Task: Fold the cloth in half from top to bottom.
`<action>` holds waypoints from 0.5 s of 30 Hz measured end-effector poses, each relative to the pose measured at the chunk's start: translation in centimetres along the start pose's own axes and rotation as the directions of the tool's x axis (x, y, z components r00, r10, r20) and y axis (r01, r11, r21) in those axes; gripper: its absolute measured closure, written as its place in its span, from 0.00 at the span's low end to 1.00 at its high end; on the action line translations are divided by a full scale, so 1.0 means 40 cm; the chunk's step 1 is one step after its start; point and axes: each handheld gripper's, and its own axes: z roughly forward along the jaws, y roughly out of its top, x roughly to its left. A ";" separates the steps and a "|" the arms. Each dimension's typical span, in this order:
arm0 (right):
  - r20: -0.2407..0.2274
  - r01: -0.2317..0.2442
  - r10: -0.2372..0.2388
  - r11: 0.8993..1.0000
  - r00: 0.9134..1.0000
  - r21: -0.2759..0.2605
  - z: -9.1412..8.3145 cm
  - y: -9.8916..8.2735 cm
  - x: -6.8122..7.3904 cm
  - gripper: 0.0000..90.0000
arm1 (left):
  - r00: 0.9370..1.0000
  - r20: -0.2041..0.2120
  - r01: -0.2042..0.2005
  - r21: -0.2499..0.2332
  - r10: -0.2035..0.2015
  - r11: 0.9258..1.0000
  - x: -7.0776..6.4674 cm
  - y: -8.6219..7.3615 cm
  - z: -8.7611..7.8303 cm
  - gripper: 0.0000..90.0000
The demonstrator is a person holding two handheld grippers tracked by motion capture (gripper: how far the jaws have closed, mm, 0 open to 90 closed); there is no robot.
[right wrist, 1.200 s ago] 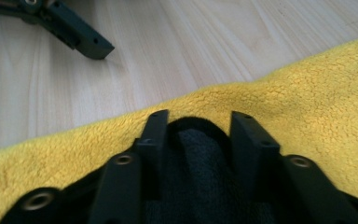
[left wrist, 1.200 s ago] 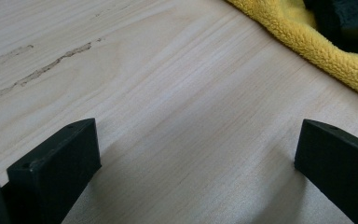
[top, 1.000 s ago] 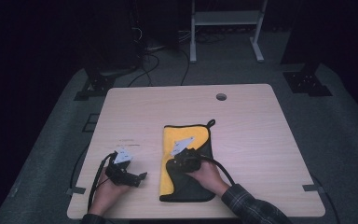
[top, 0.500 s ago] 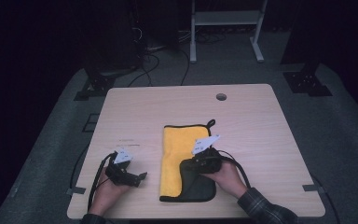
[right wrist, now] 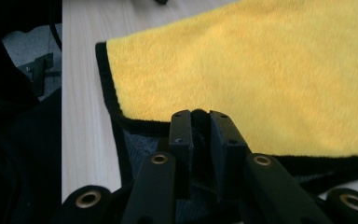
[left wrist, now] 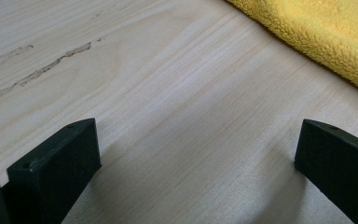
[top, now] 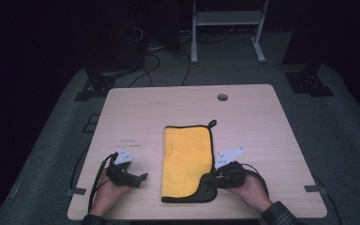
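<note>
Yellow cloth [top: 187,159], black-edged, folded on desk [top: 262,126], grey underside at near-right corner. Right gripper [top: 211,178] jaws pinching that corner; left gripper [top: 140,178] jaws spread.

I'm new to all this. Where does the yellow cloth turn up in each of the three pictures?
High view: the yellow cloth lies mid-table, nearer the person.
Left gripper view: its fuzzy edge crosses the top right corner.
Right gripper view: it spreads across the upper right, beyond the closed jaws.
Shared landmark: the pale wooden table, under the cloth everywhere.
</note>
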 end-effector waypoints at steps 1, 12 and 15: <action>-0.011 -0.018 0.018 1.000 1.000 0.012 -0.002 -0.015 0.001 0.84 | 1.000 0.000 0.003 -0.003 -0.003 1.000 -0.001 0.000 0.001 0.00; -0.019 -0.033 0.031 0.997 0.999 -0.071 -0.064 -0.027 0.005 0.74 | 1.000 -0.001 0.008 -0.004 -0.008 1.000 -0.002 0.000 0.001 0.00; -0.019 -0.028 0.026 0.994 0.999 -0.108 -0.081 -0.021 0.004 0.73 | 1.000 -0.001 0.009 -0.004 -0.009 1.000 -0.002 0.000 0.001 0.00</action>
